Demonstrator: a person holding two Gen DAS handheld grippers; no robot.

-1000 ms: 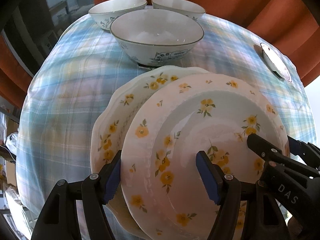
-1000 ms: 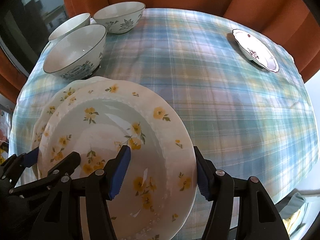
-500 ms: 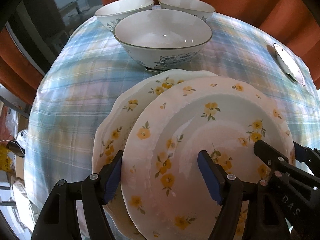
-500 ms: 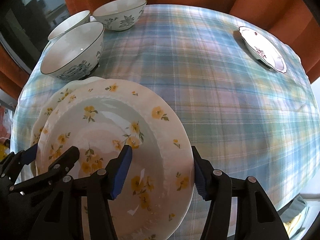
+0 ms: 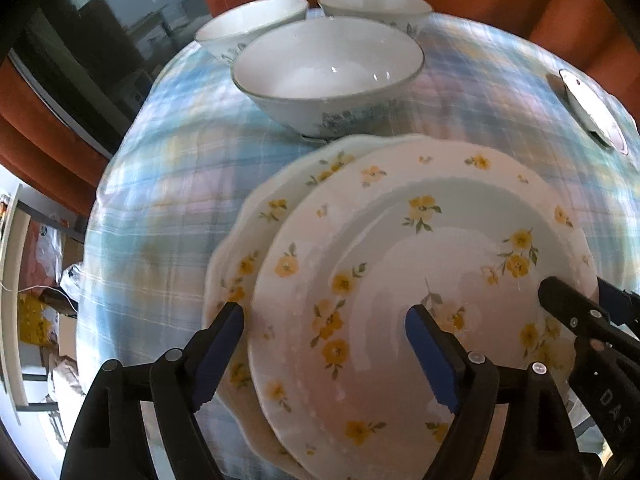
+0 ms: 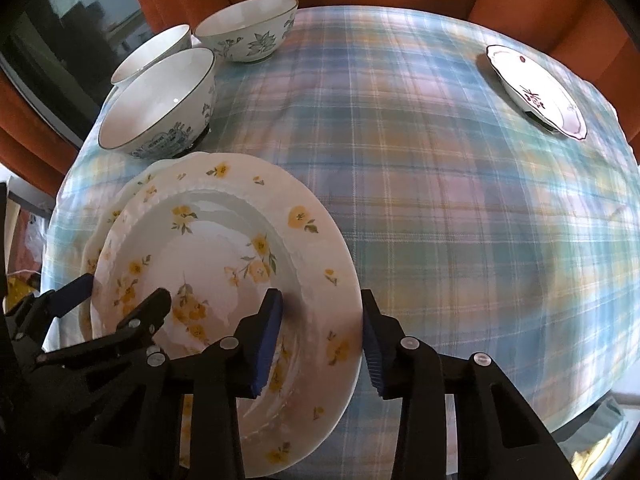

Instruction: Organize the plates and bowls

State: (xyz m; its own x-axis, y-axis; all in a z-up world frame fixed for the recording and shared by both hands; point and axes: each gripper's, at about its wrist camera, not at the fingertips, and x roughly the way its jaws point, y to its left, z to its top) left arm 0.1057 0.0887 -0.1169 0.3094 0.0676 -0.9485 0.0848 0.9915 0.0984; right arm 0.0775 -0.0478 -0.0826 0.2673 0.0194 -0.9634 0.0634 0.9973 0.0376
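Observation:
Two cream plates with yellow flowers lie stacked near the table's front left; the top plate (image 5: 432,248) (image 6: 224,248) sits shifted right on the lower plate (image 5: 244,248) (image 6: 120,196). My left gripper (image 5: 326,340) straddles the top plate's left rim, its jaws opening and clear of the rim. My right gripper (image 6: 320,332) straddles the right rim, jaws closing, with the rim between the blue pads (image 6: 268,332); no firm press shows. Three white bowls with blue patterns stand behind: one large bowl (image 5: 328,76) (image 6: 160,108) and two further back (image 5: 252,28) (image 5: 376,6).
A small white plate with a dark red motif (image 6: 536,92) (image 5: 592,108) rests at the far right of the plaid tablecloth (image 6: 440,200). Orange chairs ring the table's far side. The table edge drops off at left and front.
The left jaws have spread wider around the top plate's left rim. The right jaws have narrowed around its right rim. Both views have tipped slightly; the plates stay put.

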